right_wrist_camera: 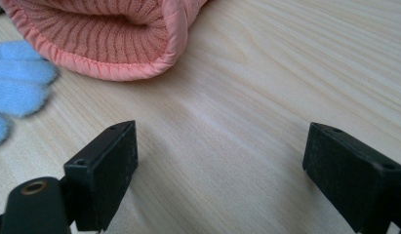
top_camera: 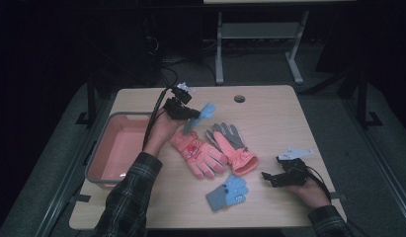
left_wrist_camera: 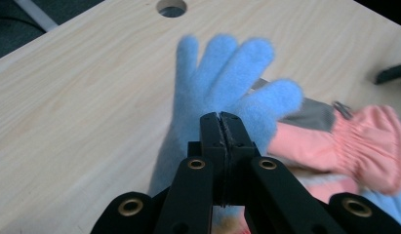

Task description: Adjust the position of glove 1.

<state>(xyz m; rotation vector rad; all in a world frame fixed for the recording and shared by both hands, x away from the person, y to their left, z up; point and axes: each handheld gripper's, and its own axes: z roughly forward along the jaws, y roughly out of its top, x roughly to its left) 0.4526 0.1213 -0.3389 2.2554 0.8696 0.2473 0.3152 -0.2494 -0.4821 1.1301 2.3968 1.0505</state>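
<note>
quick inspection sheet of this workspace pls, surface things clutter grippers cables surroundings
surface: light wood table with a round hole near its far edge
job's things: two pink gloves side by side mid-table; blue glove lying near the front; another blue glove lifted; pink bin at the table's left edge
clutter: nothing seen
grippers: left gripper shut on the lifted glove; right gripper open, low over bare wood
cables: black cable trailing from the left gripper
surroundings: dark room, grey frame legs behind
</note>
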